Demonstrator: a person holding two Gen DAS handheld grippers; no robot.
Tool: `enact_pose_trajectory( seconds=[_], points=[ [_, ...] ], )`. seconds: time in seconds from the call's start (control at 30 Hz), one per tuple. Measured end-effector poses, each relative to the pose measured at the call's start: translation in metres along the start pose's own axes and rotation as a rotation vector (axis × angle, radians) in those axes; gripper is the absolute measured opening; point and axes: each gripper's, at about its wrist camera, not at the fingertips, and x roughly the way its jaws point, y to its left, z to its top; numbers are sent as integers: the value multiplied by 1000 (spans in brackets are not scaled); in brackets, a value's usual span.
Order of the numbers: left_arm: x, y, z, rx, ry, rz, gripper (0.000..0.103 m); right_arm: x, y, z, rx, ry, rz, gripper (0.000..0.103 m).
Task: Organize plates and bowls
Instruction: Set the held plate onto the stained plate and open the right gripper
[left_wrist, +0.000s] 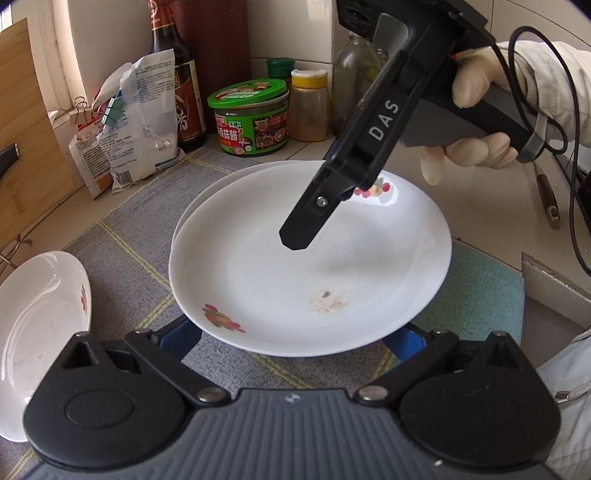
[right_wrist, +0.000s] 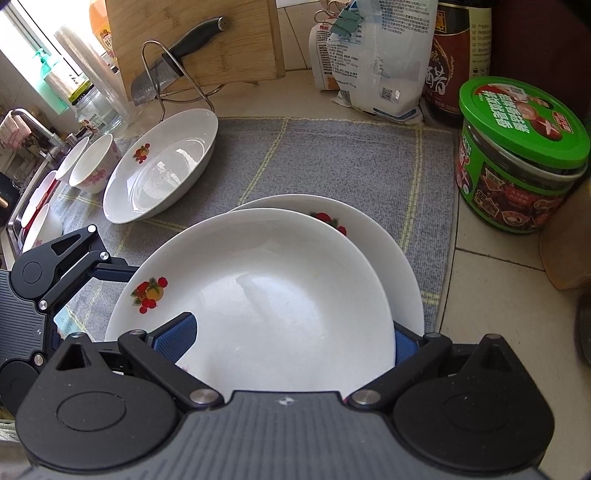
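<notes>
Both tongs flank the top plate of a 2-plate stack on the grey mat. Right gripper has its blue pads spread at the plate's near rim; whether they pinch it I cannot tell. Left gripper sits open beneath the opposite rim. Stacking appears underway: next, seat this plate squarely on the lower plate, then fetch the third plate.
</notes>
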Motion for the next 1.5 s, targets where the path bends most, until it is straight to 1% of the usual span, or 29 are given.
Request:
enact_pose_trajectory(
  seconds=[0.43, 1.0, 1.5],
  points=[
    [-2, 1, 0, -4, -2, 10, 102, -10, 2, -6, 17, -11, -28, 103],
    [-3, 1, 1, -13, -17, 3, 102, -23, 7, -15, 38, -30, -62, 103],
    [-5, -1, 2, -21, -24, 6, 102, -23, 20, -14, 12, -9, -143, 103]
  ],
)
